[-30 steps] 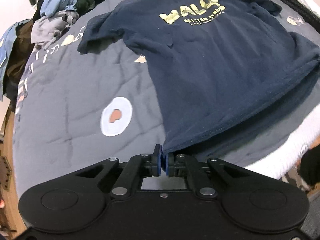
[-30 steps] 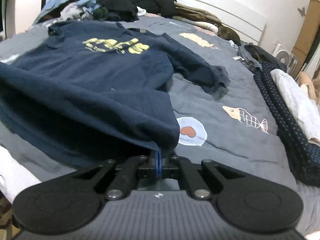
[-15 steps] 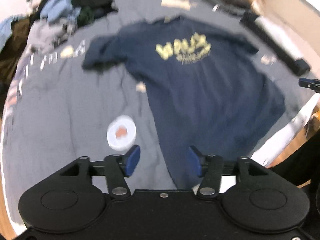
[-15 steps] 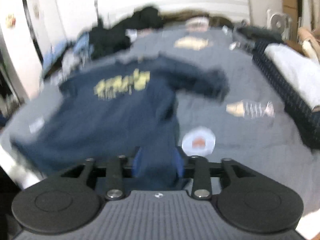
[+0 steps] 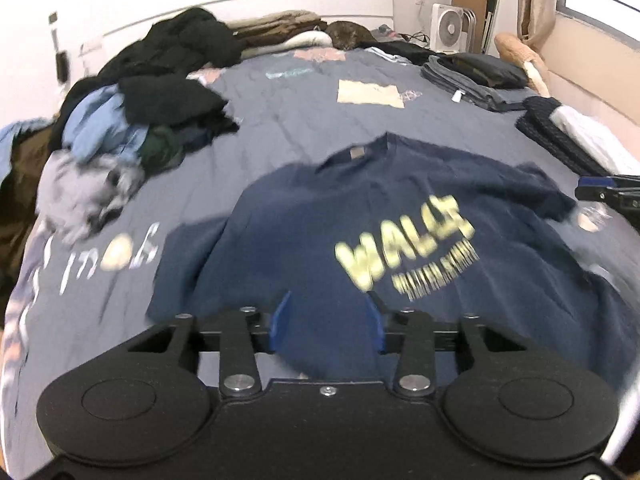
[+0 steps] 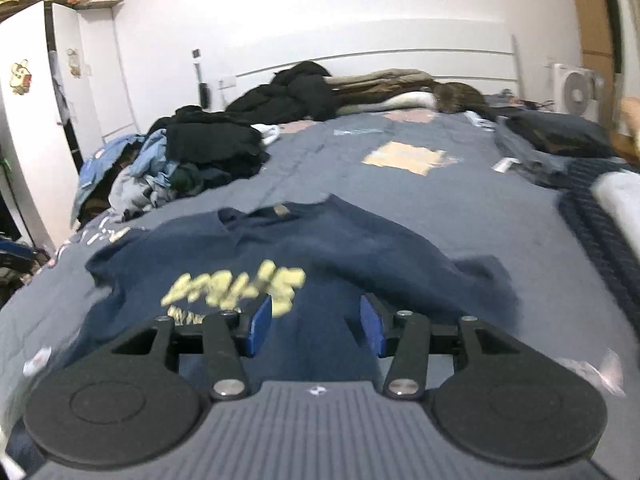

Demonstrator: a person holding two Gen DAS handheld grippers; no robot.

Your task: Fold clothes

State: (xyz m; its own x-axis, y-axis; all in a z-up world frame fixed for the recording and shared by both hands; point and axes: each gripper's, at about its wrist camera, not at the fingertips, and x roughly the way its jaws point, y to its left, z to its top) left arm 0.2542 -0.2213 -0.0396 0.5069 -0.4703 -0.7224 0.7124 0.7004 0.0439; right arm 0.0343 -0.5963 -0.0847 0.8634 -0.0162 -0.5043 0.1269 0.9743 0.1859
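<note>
Both grippers spread wide above a navy T-shirt on the bed.

The left gripper (image 5: 326, 322) and right gripper (image 6: 316, 326) hold nothing, blue pads apart, over the flat T-shirt (image 5: 360, 240) just ahead, its yellow print up and collar pointing away. Only the left view shows the other gripper's tip at far right; only the right view shows a white wardrobe (image 6: 36, 112) far left. Beyond-left, a heap of clothes (image 5: 132, 128); beyond-right, folded stacks (image 5: 476, 76).

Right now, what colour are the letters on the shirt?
Pale yellow, on the navy shirt. The letters show best in the left wrist view, though blurred.
</note>
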